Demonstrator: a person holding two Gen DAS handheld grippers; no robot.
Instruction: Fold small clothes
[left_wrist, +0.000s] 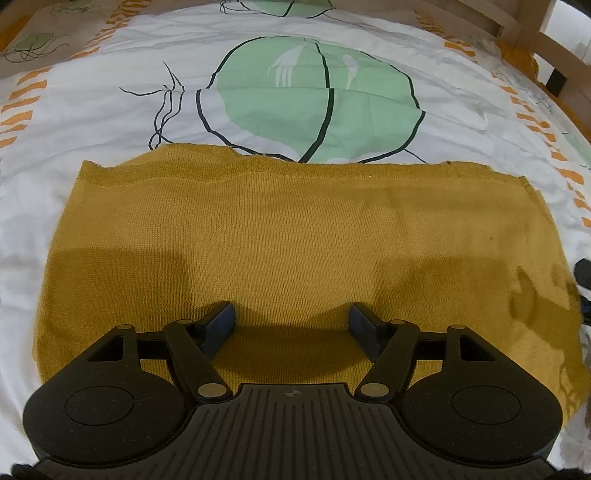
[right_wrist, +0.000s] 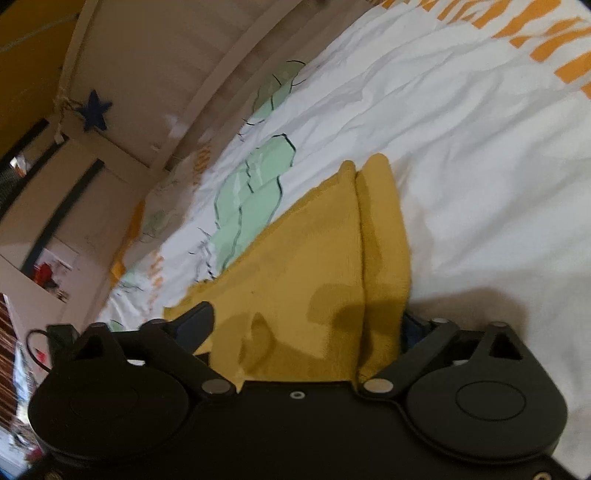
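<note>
Bedspread (left_wrist: 110, 110) first, white with green leaf prints and orange dashes, wooden bed rail (left_wrist: 532, 33) off at the far edge. Spread flat across the middle, a mustard knit garment (left_wrist: 295, 229), far edge already doubled over in a neat band. Soft, light, floppy stuff by the look of it; likely to sag and drag rather than keep shape, so best pinched at a hem or corner where layers stack. Over to the left gripper (left_wrist: 291, 325): jaws wide apart, hovering just above the near part of the knit, gripping nothing. Now the right gripper (right_wrist: 303, 332), rolled on its side at the garment's edge: jaws spread wide, cloth lying between them, one finger under the folded flap, not yet pinched. Looks set to close on that layered edge.
</note>
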